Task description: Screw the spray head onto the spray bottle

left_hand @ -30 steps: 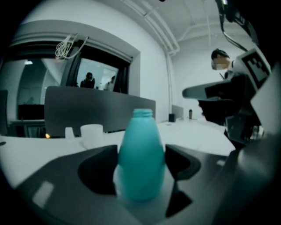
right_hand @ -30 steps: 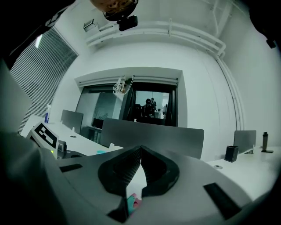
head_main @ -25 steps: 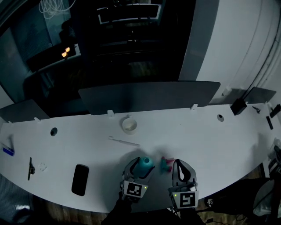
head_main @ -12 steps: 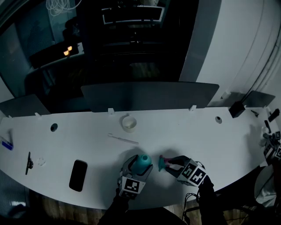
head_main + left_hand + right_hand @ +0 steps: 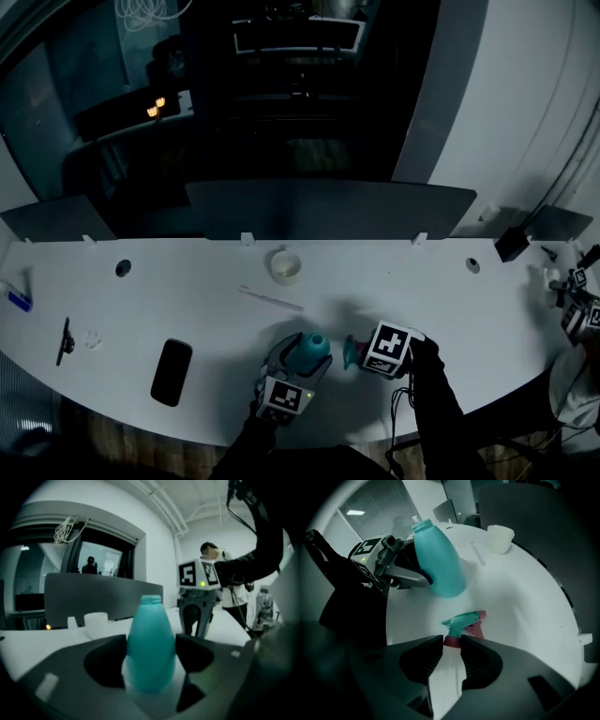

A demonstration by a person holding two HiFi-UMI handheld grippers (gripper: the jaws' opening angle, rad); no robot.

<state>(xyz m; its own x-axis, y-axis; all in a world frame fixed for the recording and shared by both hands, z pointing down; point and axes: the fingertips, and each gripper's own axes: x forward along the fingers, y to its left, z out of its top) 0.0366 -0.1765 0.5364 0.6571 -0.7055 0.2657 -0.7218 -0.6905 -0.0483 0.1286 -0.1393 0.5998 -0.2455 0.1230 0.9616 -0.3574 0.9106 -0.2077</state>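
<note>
The teal spray bottle (image 5: 307, 352) stands upright on the white table (image 5: 187, 300) with its threaded neck bare. My left gripper (image 5: 292, 366) is shut on its body (image 5: 151, 644) from both sides. The teal spray head (image 5: 464, 619) with a red trigger and red collar lies on the table just right of the bottle (image 5: 438, 564). My right gripper (image 5: 451, 641) points steeply down over it. Its jaws have just been opening and now stand on either side of the red collar without clamping it. In the head view its marker cube hides most of the spray head (image 5: 352, 352).
A small white cup (image 5: 286, 267) stands behind the bottle, with a thin white stick (image 5: 272, 298) lying between them. A black phone (image 5: 172, 371) lies to the left near the front edge. A dark partition (image 5: 328, 211) runs along the table's back. A person stands beyond the right gripper (image 5: 197, 620).
My right gripper has tipped from lying level to pointing down and has sunk onto the spray head, its jaws parted. The left gripper and bottle have stayed put.
</note>
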